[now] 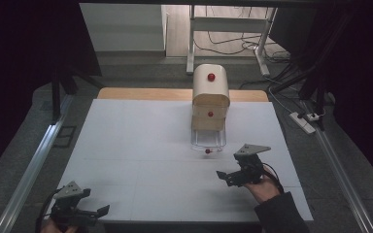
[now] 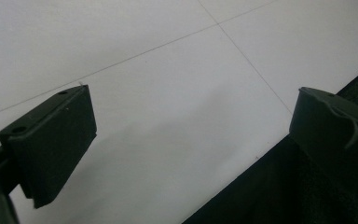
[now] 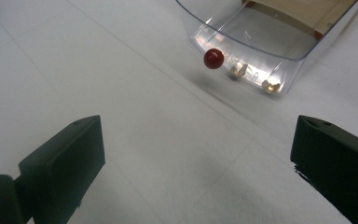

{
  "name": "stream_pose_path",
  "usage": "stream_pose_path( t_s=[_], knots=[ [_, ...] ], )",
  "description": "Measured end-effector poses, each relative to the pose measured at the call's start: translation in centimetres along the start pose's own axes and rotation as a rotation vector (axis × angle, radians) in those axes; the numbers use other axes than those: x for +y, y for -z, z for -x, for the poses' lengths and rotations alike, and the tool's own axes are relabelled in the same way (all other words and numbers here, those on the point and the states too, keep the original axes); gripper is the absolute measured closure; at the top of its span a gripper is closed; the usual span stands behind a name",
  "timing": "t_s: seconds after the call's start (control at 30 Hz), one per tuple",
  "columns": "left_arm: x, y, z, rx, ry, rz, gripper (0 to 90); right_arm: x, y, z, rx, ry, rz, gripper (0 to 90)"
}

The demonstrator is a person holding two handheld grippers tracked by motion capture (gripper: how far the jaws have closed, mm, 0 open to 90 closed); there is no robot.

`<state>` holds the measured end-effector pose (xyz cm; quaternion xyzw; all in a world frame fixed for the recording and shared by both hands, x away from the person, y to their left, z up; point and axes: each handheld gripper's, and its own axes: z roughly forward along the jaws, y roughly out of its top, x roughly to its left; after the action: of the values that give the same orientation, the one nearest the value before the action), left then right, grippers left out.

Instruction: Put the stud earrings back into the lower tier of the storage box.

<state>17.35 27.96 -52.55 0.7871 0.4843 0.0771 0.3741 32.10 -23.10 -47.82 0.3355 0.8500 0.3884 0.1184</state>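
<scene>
Two wide-open, empty jaws of the right gripper point(image 3: 193, 154) are facing the clear drawer's red knob point(image 3: 213, 58), lying just ahead and nearer this hand.

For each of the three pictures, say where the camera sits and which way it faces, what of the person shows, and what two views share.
High view: above the person's side, looking forward and down on the table; forearms, left gripper, right gripper.
Left gripper view: rides the left gripper, facing the table's edge; open jaws.
Right gripper view: rides the right gripper, facing the clear drawer; open jaws.
Shared: drawer's red knob, high and right.
</scene>
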Motion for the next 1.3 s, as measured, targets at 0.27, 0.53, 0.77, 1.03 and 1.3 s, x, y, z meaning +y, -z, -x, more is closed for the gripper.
stream_pose_path(
  t_s=[0.27, 0.53, 0.77, 1.03, 1.3],
  knots=[
    [0.0, 0.0, 0.0, -0.004, 0.001, -0.002, 0.7, -1.6, 0.8, -0.7, -0.015, -0.001, 0.004, 0.0],
    [0.0, 0.0, -0.1, -0.006, 0.001, -0.002, 0.7, -3.2, 2.2, -1.0, -0.039, -0.029, 0.028, 0.0],
    [0.0, 0.0, 0.0, -0.007, 0.002, -0.003, 0.7, -4.8, 3.4, -1.2, -0.053, -0.052, 0.018, 0.0],
    [0.0, 0.0, 0.0, -0.009, 0.003, -0.005, 0.7, -6.6, 4.6, -1.1, -0.06, -0.101, 0.018, 0.0],
    [-0.1, 0.0, -0.1, -0.01, 0.005, -0.006, 0.7, -8.0, 5.6, -0.8, -0.072, -0.147, 0.025, 0.0]
  ],
)
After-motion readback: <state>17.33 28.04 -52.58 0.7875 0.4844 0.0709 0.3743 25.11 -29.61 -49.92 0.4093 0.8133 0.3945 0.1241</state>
